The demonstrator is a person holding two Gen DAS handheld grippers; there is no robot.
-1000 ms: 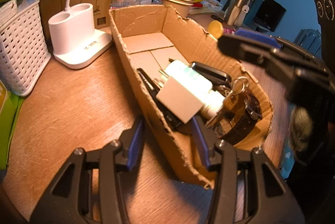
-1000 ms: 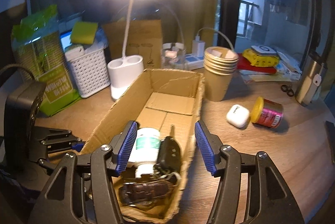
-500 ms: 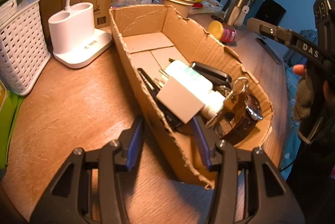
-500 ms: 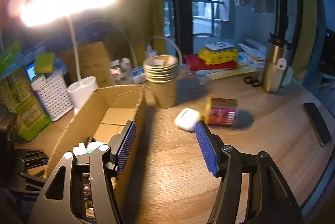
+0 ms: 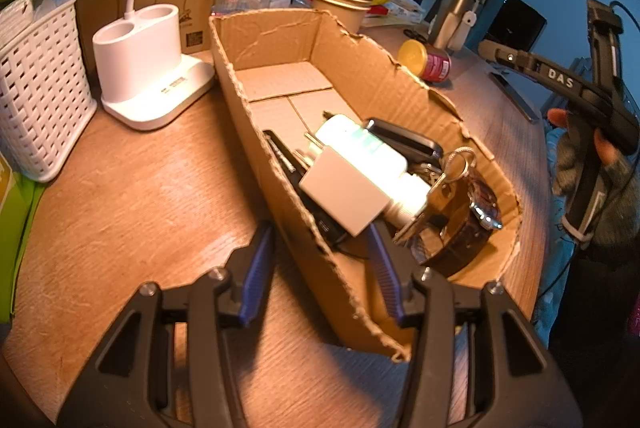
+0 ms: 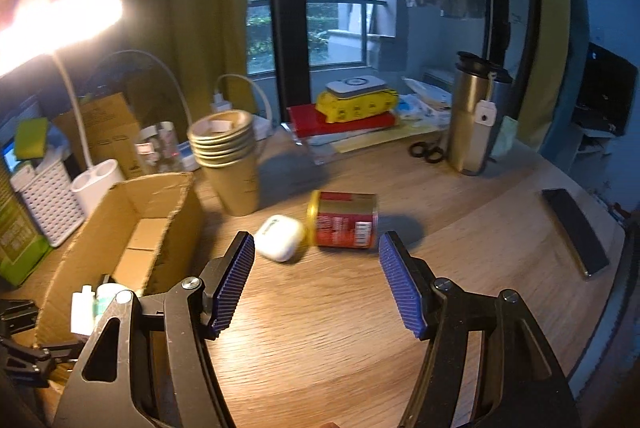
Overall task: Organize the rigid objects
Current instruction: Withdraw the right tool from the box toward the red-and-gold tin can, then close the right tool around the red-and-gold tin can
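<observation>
The left gripper [image 5: 320, 264] hangs low over a wooden desk [image 5: 132, 196], its blue-padded jaws spread apart and holding nothing. The near side wall of a torn cardboard box [image 5: 344, 292] runs up between the two jaws, so one finger sits outside the box and the other inside it. Just ahead of that gripper, inside the box, lie a white charger block [image 5: 344, 192], a white bottle with a green label [image 5: 372, 152], a black key fob [image 5: 404, 138], a metal key ring [image 5: 460, 164] and a dark leather strap with a watch [image 5: 472, 224], all heaped at the near end. The far half of the box floor is bare. Ahead and to the left of that gripper stand a white lamp base [image 5: 148, 68] and a white plastic basket [image 5: 38, 88].

The right gripper [image 6: 316, 280] is held above open desk to the right of the box, jaws wide apart and gripping nothing. Straight ahead of it, beyond the fingertips, a red can with a yellow lid [image 6: 344, 220] lies on its side. A white earbud case [image 6: 280, 237] rests just to the left of the can, seeming to touch it. Farther ahead and left stands a stack of paper cups [image 6: 230, 156]. Far to the right lie a steel flask [image 6: 476, 120] and a dark flat phone [image 6: 576, 232].
</observation>
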